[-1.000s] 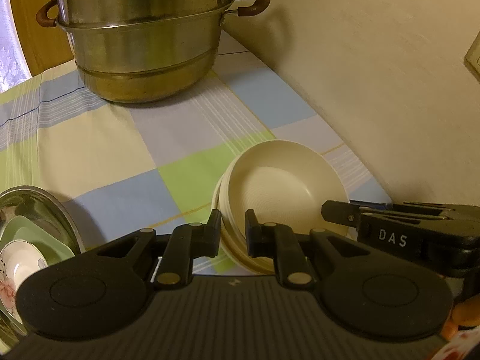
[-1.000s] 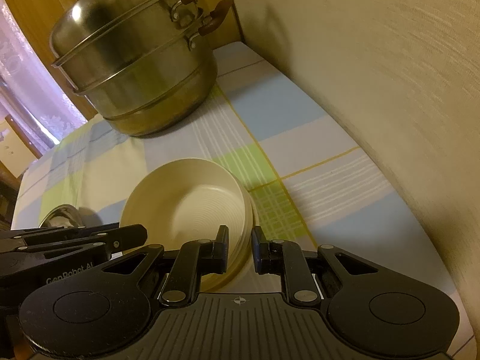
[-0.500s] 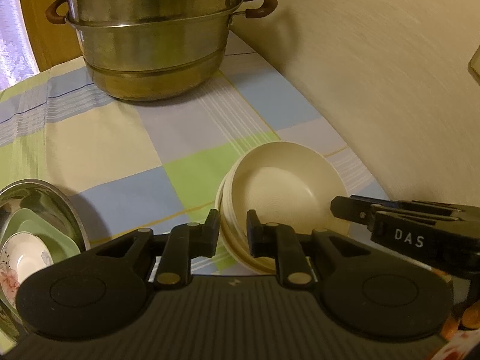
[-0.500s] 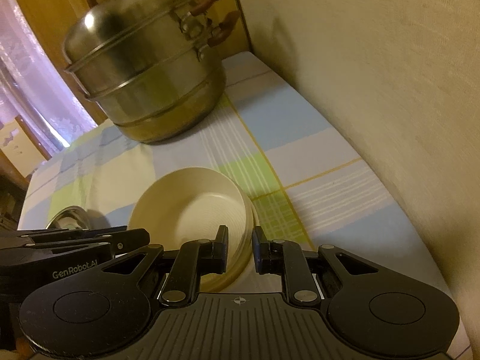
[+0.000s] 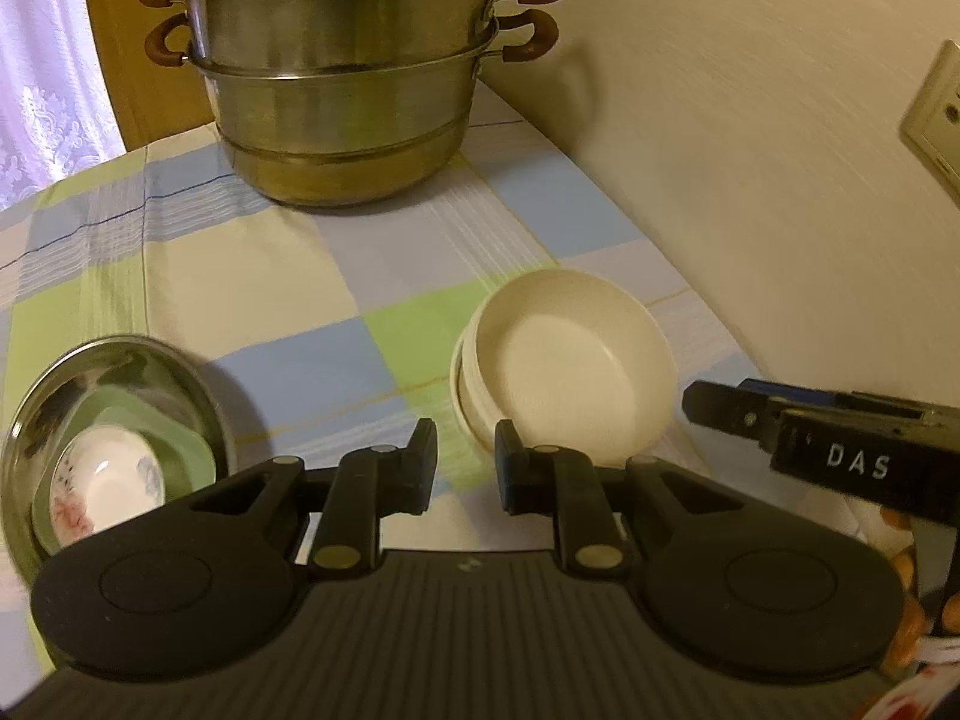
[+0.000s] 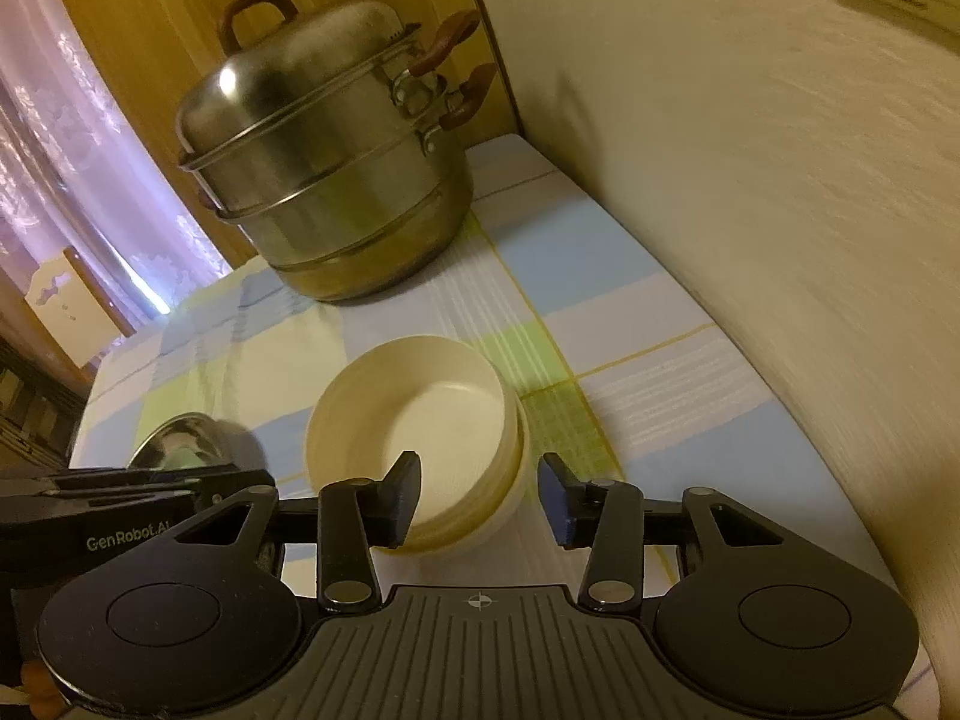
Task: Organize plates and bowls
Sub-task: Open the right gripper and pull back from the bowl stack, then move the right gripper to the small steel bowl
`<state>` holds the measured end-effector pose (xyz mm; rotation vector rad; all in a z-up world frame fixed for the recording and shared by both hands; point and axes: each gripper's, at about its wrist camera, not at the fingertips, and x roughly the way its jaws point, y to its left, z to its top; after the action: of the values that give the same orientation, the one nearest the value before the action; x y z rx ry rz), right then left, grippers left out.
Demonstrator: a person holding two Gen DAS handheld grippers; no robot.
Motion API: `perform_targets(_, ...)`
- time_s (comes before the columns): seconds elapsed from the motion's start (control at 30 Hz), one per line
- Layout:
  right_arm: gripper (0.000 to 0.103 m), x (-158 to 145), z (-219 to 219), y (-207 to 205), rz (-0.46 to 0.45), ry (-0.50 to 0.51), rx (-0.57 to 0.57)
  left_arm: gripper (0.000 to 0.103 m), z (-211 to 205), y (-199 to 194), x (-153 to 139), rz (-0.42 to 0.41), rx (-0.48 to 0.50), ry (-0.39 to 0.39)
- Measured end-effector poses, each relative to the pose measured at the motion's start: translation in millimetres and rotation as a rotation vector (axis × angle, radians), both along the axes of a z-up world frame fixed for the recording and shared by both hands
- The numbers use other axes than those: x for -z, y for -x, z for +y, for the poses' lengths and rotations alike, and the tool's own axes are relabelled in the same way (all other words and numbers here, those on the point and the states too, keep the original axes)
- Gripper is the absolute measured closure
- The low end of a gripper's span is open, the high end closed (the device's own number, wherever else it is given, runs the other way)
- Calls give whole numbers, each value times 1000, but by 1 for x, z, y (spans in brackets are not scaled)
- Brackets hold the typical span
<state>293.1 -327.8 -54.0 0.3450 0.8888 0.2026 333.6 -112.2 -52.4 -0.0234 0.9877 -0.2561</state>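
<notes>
A stack of cream bowls (image 5: 567,360) sits on the checked tablecloth near the wall; it also shows in the right wrist view (image 6: 420,432). My left gripper (image 5: 465,465) hangs just in front of the stack, jaws slightly apart and empty. My right gripper (image 6: 480,498) is open and empty, its jaws either side of the stack's near rim. A steel bowl (image 5: 66,384) at the left holds a green dish (image 5: 180,456) and a white flowered bowl (image 5: 105,486).
A large steel steamer pot (image 5: 348,84) with brown handles stands at the back, seen also in the right wrist view (image 6: 324,162). The wall (image 5: 750,150) runs along the right edge of the table. A curtain (image 6: 60,138) hangs at the far left.
Both grippers have pulled back and up from the cream bowls. My right gripper's jaws have opened wider. The left gripper's jaws have spread slightly.
</notes>
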Motion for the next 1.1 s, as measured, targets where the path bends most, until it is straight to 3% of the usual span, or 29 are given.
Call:
perform_targets(0.4, 52, -19, 7, 71, 11, -22, 44, 85, 10, 69, -16, -8, 70, -42)
perform_targets(0.8, 51, -22, 36, 141, 68, 5, 76, 85, 41, 132, -24, -16, 121, -36)
perform_targets(1.1, 51, -29, 65, 183, 60, 6, 103, 85, 60, 172, -25, -22, 164, -34)
